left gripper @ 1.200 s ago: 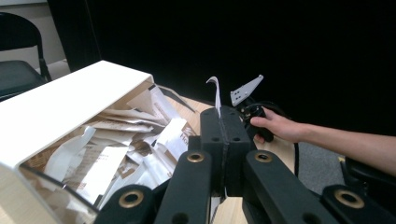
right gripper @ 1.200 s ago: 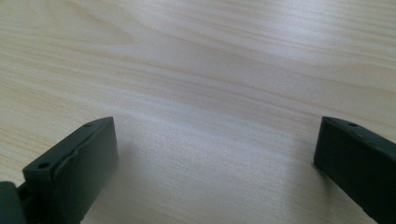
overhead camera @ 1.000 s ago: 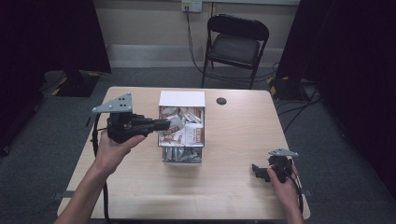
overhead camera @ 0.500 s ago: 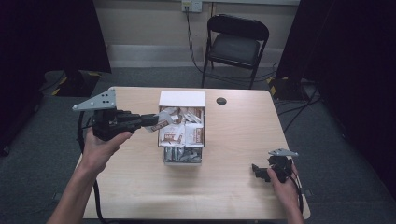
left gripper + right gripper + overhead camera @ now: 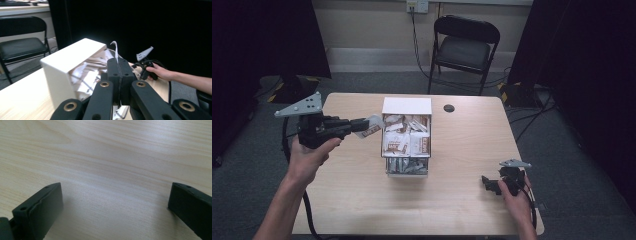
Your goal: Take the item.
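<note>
Just left of the white box (image 5: 406,106), above the pale wooden counter (image 5: 362,200), the left hand-held gripper (image 5: 362,125) holds one small packet (image 5: 372,126) clear of the box's rim. Its jaws are clenched on the packet: in the left gripper view the two black jaws press flat together, and a thin white edge of the packet (image 5: 115,48) sticks up from between them. The packet is white with brown print, and it hangs in the air beside the box's left wall, not touching the counter.

More packets of the same kind fill the box, piled loosely and at odd angles.

At the counter's near right corner, well apart from the box, the right hand-held gripper (image 5: 488,183) rests low in the person's hand. Its jaws stand released, wide apart, with bare wood between them in the right gripper view. A folding chair (image 5: 464,47) stands behind the counter.
</note>
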Tool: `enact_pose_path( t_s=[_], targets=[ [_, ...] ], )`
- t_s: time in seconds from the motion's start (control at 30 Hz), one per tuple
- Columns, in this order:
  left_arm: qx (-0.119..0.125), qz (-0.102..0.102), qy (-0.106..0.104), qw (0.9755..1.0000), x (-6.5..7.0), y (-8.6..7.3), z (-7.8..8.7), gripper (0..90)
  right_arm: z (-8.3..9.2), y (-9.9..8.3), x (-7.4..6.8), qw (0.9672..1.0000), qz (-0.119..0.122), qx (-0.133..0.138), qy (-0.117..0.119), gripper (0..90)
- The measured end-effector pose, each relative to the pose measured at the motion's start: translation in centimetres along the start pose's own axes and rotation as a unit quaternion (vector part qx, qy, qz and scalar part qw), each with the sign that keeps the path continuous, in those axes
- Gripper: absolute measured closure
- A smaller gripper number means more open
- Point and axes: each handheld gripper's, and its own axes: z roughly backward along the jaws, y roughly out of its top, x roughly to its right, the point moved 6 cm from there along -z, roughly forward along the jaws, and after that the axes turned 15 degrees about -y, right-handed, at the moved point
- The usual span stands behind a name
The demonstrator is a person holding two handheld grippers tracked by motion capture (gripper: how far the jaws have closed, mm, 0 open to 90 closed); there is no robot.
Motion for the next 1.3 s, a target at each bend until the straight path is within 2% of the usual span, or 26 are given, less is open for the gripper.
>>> enact_pose_path(
  t_s=[0.47, 0.63, 0.73, 0.8, 1.13, 1.3],
  targets=[
    [-0.008, 0.006, 0.034, 0.9994, -1.3, -1.5, 2.3, 90.0, 0.0, 0.0, 0.0, 1.0, 0.0, 0.0, 0.0, 0.0],
    [-0.006, 0.016, 0.045, 0.9988, -1.9, -1.9, 2.8, 90.0, 0.0, 0.0, 0.0, 1.0, 0.0, 0.0, 0.0, 0.0],
    [-0.004, 0.015, 0.045, 0.9989, -2.1, -2.2, 2.8, 90.0, 0.0, 0.0, 0.0, 1.0, 0.0, 0.0, 0.0, 0.0],
    [-0.008, 0.018, 0.057, 0.9982, -2.5, -2.4, 2.8, 90.0, 0.0, 0.0, 0.0, 1.0, 0.0, 0.0, 0.0, 0.0],
    [-0.018, 0.028, 0.072, 0.9968, -4.2, -4.0, 2.6, 90.0, 0.0, 0.0, 0.0, 1.0, 0.0, 0.0, 0.0, 0.0],
    [-0.023, 0.043, 0.083, 0.9953, -5.4, -5.1, 2.7, 90.0, 0.0, 0.0, 0.0, 1.0, 0.0, 0.0, 0.0, 0.0]
  ],
)
